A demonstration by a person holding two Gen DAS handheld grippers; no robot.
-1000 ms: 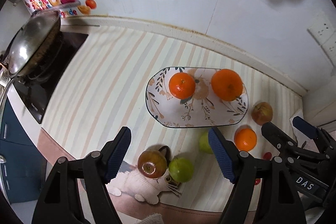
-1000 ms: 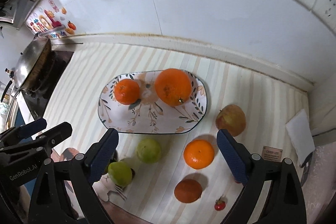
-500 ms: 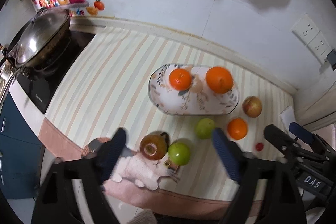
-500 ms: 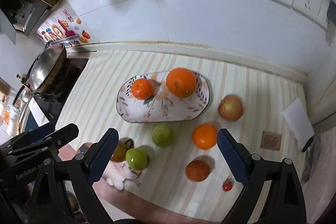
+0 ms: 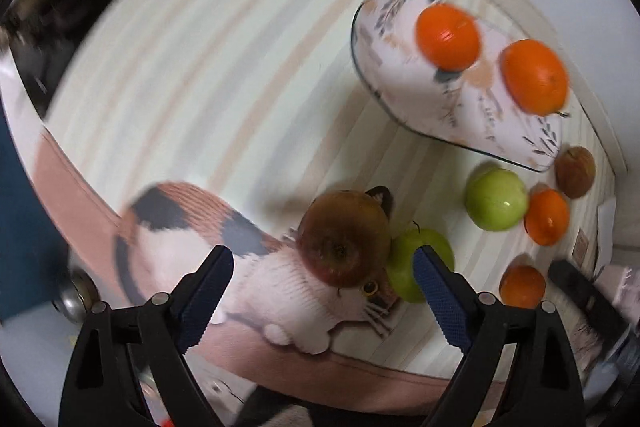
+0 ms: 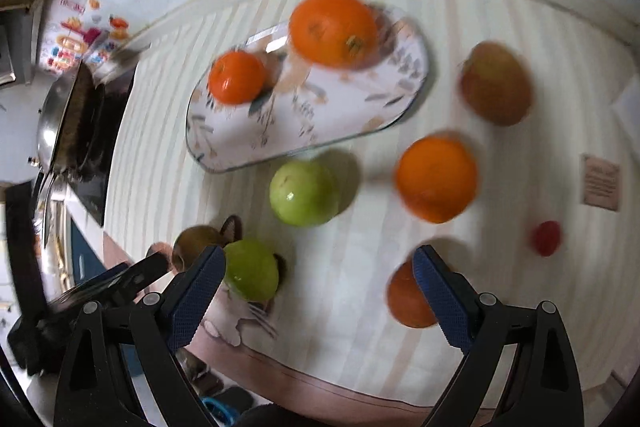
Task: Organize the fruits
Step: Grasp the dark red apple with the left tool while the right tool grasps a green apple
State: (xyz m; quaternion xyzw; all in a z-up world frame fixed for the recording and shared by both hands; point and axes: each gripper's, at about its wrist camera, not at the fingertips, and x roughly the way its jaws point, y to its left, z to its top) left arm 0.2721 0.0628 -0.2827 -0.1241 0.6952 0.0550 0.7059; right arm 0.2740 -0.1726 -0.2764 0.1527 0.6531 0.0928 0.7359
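Striped cream cloth point(image 6: 352, 267) covers the counter under both my hands, with a printed cat point(image 5: 256, 267) along its near edge. Nearest to my left gripper point(image 5: 320, 279), whose blue fingers stand wide apart with nothing between them, sits a brownish-red apple point(image 5: 344, 237) right on the cat's head, and just behind it, touching it, a green apple point(image 5: 420, 263). I am holding the left tool low over that pair because the brown apple is the closest loose fruit and sits squarely between the fingers, so I judge it to be the next one to take.

My right gripper point(image 6: 316, 283) is also spread and empty. Its left finger lies in front of that same green apple point(image 6: 252, 271) and its right finger overlaps a dull orange fruit point(image 6: 408, 299) near the cloth's edge. Between and beyond them are a second green apple point(image 6: 304, 193) and a bright orange point(image 6: 436, 179), with a small red tomato point(image 6: 546, 237) off to the right.

Farther back stands the oval flower-patterned plate point(image 6: 352, 123), already carrying a small orange point(image 6: 236, 77) and a large orange point(image 6: 334, 29) at its far side, which leaves its near half bare for more fruit. A reddish apple point(image 6: 496, 83) lies to the plate's right, off it. Farthest away, by the white wall, a steel wok point(image 6: 64, 111) sits on the hob. Both views are smeared by motion, so fine detail escapes me.
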